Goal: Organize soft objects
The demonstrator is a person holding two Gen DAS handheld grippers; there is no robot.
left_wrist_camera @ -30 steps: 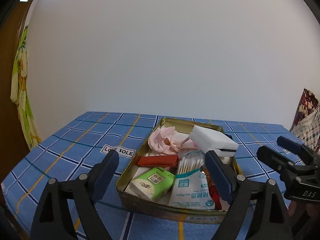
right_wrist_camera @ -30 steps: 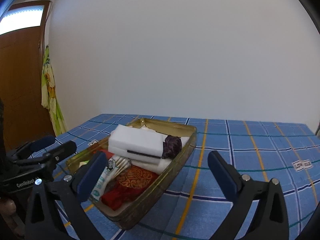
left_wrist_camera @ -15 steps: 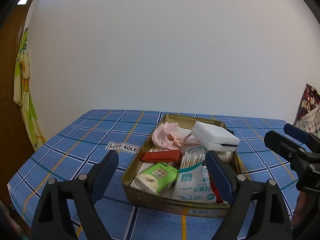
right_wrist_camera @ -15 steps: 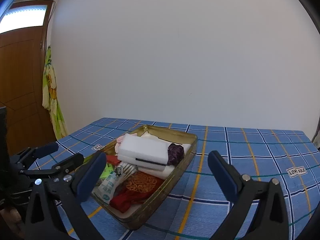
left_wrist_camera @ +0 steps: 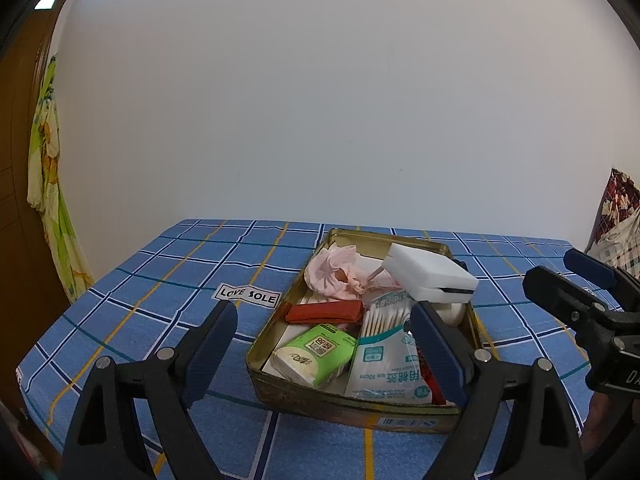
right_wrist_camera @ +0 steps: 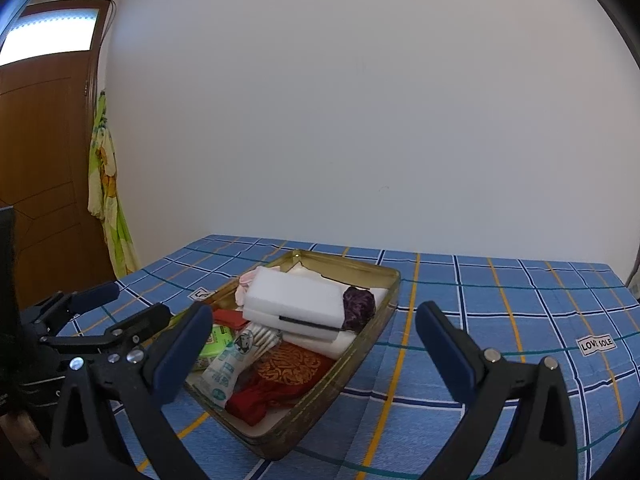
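Observation:
A gold tin (left_wrist_camera: 360,414) stands on the blue checked tablecloth and holds several soft things. In it lie a pink cloth (left_wrist_camera: 334,276), a white sponge (left_wrist_camera: 430,274), a red folded piece (left_wrist_camera: 324,313), a green tissue pack (left_wrist_camera: 316,354) and a cotton swab bag (left_wrist_camera: 386,356). My left gripper (left_wrist_camera: 322,310) is open just short of the tin's near end, holding nothing. In the right wrist view the tin (right_wrist_camera: 386,300) also shows a dark purple cloth (right_wrist_camera: 358,306) and an orange patterned cloth (right_wrist_camera: 288,366). My right gripper (right_wrist_camera: 314,312) hangs open and empty near the tin's right corner.
The tablecloth (left_wrist_camera: 160,300) carries a "LOVE SOLE" label (left_wrist_camera: 248,295). A white wall rises right behind the table. A wooden door (right_wrist_camera: 36,160) and a hanging yellow-green cloth (right_wrist_camera: 106,200) are at the left. A patterned cloth (left_wrist_camera: 618,216) lies at the far right.
The right gripper has drawn back a little from the tin. The left gripper has hardly shifted. Both have stayed open and empty.

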